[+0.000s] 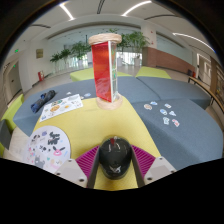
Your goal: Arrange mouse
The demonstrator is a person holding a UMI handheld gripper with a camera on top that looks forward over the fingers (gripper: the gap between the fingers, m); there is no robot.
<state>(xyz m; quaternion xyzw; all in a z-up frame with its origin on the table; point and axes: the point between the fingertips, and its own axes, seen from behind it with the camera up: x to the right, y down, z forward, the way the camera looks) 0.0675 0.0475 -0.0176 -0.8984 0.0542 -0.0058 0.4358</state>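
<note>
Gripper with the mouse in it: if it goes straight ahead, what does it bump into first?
Probably the tall red and clear stand. The gripper, shut on the black mouse, points across bare yellow tabletop toward it, though depth is hard to judge.

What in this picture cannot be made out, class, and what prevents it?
- Mouse, gripper view: lower end cut off below, between the claw pads.
- Red-topped stand: print too small to read.
- Small items on the grey mat: too small to identify.
- Dark object: blurred, unidentifiable.
</note>
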